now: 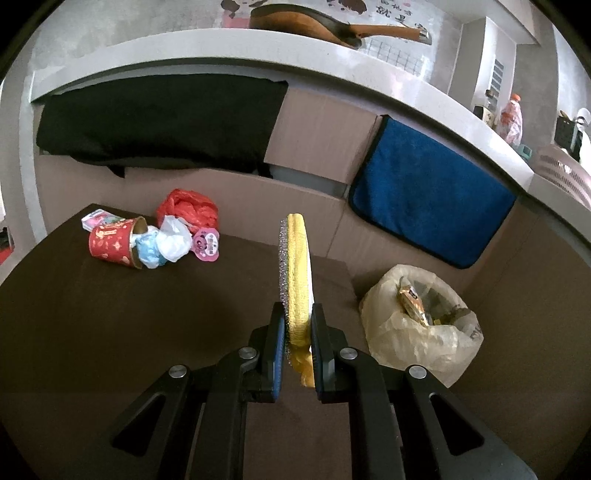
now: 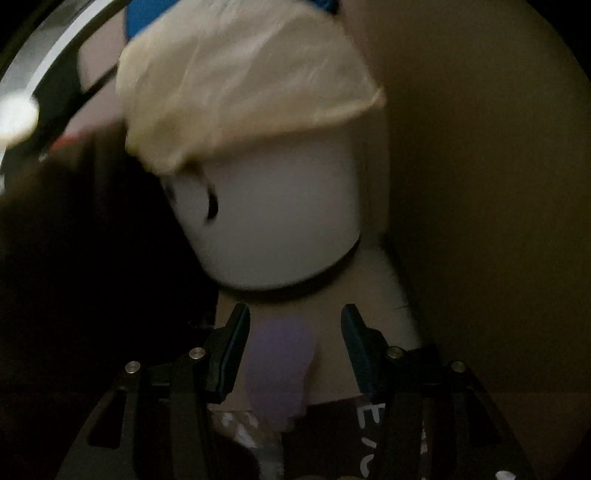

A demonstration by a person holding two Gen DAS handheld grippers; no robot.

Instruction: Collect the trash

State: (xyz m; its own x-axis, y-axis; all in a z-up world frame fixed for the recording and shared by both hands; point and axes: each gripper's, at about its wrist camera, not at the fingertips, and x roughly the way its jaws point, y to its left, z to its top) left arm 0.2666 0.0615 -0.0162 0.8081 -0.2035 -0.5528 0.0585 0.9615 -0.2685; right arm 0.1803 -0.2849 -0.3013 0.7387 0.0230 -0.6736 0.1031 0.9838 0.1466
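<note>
My left gripper (image 1: 297,314) is shut on a yellow scrub sponge (image 1: 295,266) that stands on edge above the dark brown surface (image 1: 110,332). A trash pile lies far left: a red paper cup (image 1: 112,242) on its side, a red plastic bag (image 1: 186,208), a crumpled white wrapper (image 1: 171,240) and a pink label (image 1: 207,245). A bin lined with a pale plastic bag (image 1: 421,325) holds wrappers at right. In the blurred right wrist view, my right gripper (image 2: 295,317) is open low beside the white bin (image 2: 273,225). A blurred pale purple piece (image 2: 280,369) shows between its fingers, apart from the pads.
Cardboard walls (image 1: 314,136) ring the surface, with a blue towel (image 1: 428,199) and a black cloth (image 1: 159,118) hung on them. A grey ledge (image 1: 221,44) above carries a brown pan (image 1: 306,22). A pink basket (image 1: 561,166) sits far right.
</note>
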